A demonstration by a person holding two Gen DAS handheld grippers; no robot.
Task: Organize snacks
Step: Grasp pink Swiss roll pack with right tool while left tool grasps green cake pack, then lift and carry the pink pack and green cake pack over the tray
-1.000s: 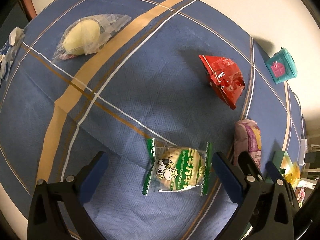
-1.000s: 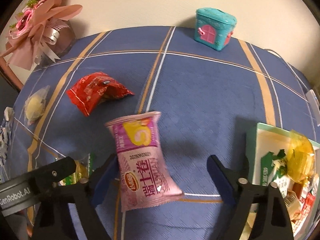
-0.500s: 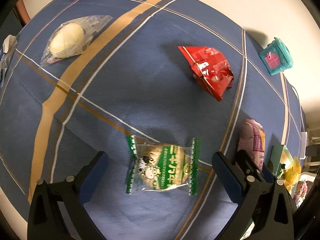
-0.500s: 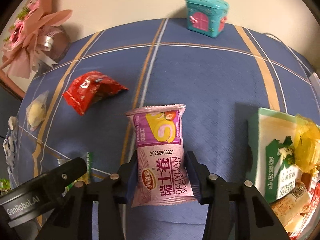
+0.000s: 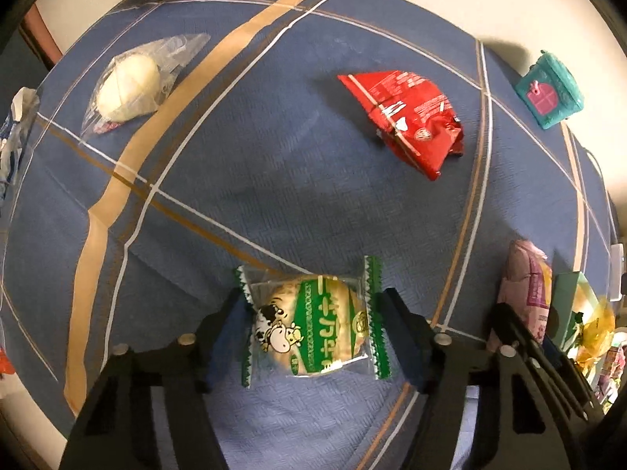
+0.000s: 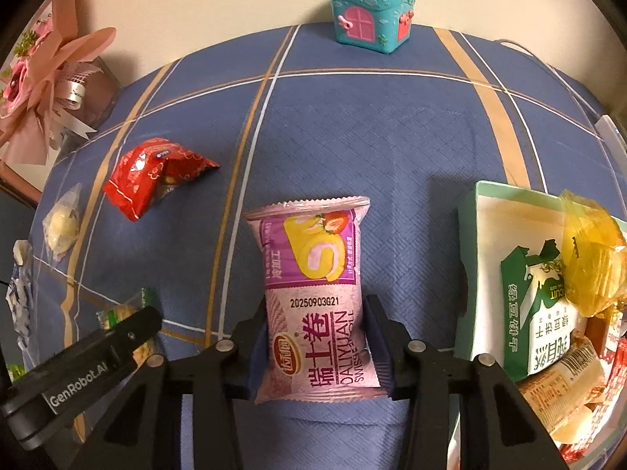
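Right hand-held gripper (image 6: 317,346) clamped on pink swiss-roll packet (image 6: 315,293), long axis pointing away; snack box (image 6: 486,235) just right. Left hand-held gripper (image 5: 309,329) jaws just closing, seemingly pinching green cracker packet (image 5: 313,323) on worktop (image 5: 274,156).

Pink swiss-roll packet (image 6: 317,297): "20250903G21", "DALIYUAN SWISS ROLL"; left hand-held gripper (image 6: 129,337): "GenRobot.AI".
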